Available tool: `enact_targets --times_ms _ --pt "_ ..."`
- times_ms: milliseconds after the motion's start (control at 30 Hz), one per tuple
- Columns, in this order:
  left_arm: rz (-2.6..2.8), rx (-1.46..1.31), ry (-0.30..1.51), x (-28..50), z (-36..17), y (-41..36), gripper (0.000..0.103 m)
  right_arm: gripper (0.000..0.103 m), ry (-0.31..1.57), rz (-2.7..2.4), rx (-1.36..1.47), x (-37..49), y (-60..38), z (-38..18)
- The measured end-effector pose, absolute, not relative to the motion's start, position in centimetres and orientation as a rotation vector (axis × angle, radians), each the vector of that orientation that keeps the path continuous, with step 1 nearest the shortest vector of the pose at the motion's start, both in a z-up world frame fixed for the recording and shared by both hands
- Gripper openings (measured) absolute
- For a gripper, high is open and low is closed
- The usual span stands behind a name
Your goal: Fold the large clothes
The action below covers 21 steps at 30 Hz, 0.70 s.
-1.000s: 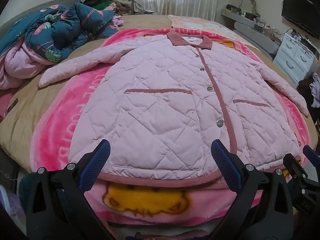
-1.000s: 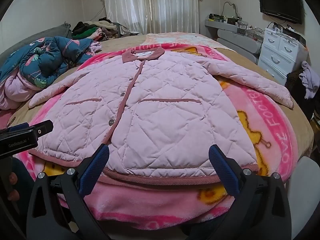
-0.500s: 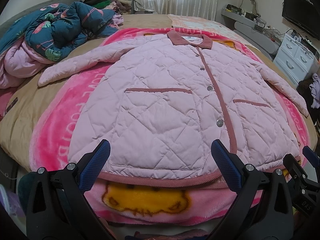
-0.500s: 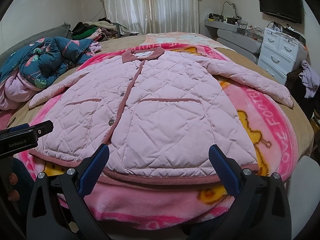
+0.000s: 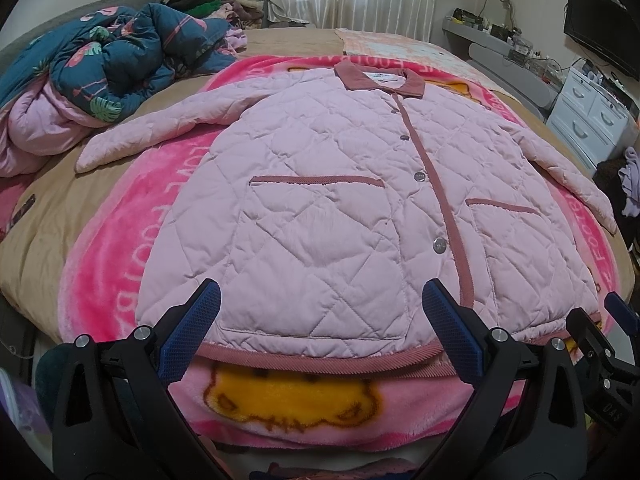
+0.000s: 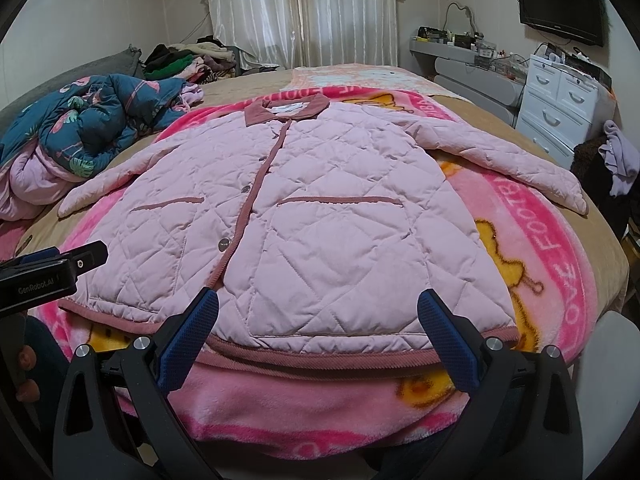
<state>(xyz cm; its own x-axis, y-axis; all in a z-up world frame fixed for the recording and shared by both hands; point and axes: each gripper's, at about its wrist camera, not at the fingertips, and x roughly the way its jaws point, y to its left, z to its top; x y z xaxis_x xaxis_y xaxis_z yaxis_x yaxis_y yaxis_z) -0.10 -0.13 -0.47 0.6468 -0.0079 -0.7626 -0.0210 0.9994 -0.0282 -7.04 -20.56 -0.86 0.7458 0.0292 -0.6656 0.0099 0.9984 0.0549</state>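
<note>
You see both views evenly lit by soft indoor light with faint shadows, sharp ahead of the claw, yet bowed by fisheye and vignetted black at the corners.

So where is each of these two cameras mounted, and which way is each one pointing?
Left wrist view: sits on the left gripper, looking forward between its open blue fingers at the pink quilted jacket; the right gripper's tip shows at its right edge.
Right wrist view: sits on the right gripper, fingers open, facing the same jacket; the left gripper and a hand show at its left edge.
Shared: jacket, pink blanket, blue duvet, curtains.
</note>
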Motion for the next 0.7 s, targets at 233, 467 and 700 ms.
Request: enact_targets --times_ms 233,467,700 --pt "0.008 -0.033 0.869 -0.1 -0.4 -0.1 0.095 0.099 0.729 0.010 0.057 -7.1 -20.3 -0.7" --pt "0.009 -0.034 0.867 0.0 -0.3 -0.1 0.095 0.099 0.731 0.012 0.057 -7.0 -20.3 -0.7" --pt "0.002 -0.039 0.874 1.1 -0.2 0.0 0.095 0.099 0.748 0.025 0.059 -6.1 -20.9 -1.1"
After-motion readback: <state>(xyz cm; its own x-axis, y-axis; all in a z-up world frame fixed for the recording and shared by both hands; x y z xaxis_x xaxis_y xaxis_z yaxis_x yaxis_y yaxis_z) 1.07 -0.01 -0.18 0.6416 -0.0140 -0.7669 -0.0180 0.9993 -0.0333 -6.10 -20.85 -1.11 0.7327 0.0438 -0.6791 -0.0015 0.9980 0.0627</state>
